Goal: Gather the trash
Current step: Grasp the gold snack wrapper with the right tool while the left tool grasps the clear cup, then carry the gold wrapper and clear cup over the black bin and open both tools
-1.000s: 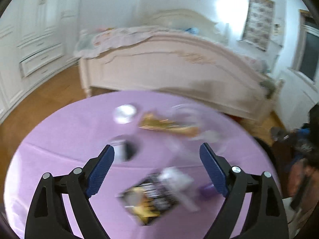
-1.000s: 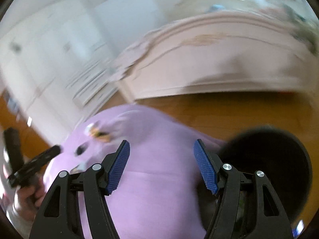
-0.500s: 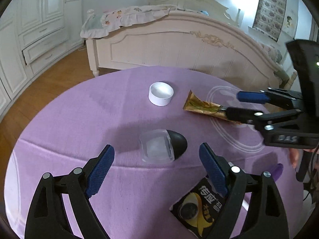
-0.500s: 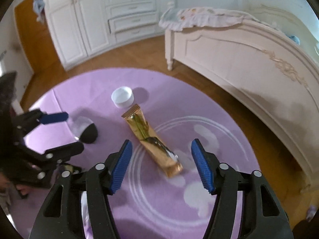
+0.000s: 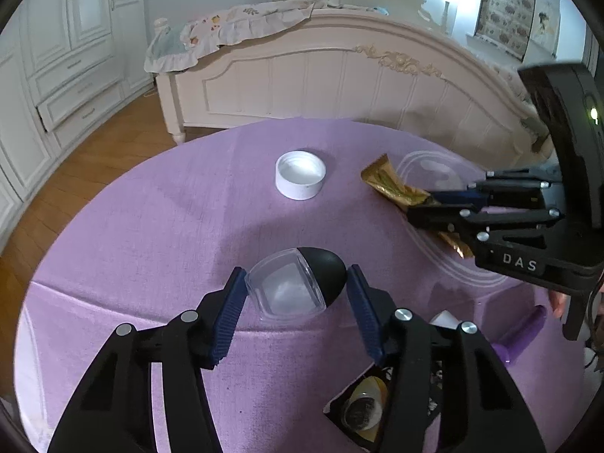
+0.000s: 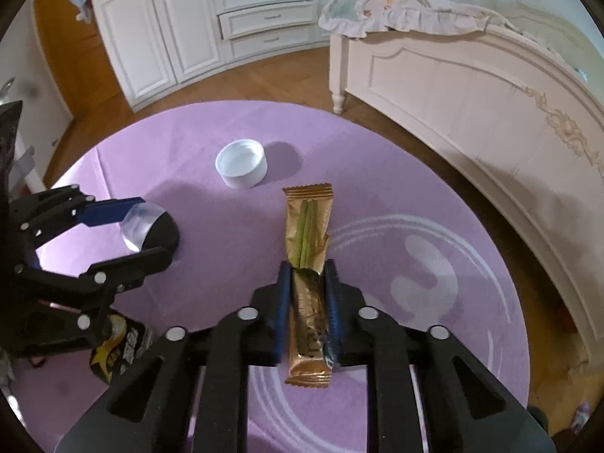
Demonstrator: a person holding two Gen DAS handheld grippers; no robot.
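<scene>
Right gripper (image 6: 308, 294), lower centre of right view: jaws have just been closing, now pinching gold wrapper (image 6: 307, 253) across its middle. Lift straight, keep squeeze.

Left gripper (image 5: 296, 292), lower centre of left view: jaws have just been closing around clear-and-black container (image 5: 296, 287), pads at its sides; contact unclear. Centre before squeezing; slippery.

Container looks empty. White cap (image 5: 301, 174) upper centre, open side up, empty.
</scene>
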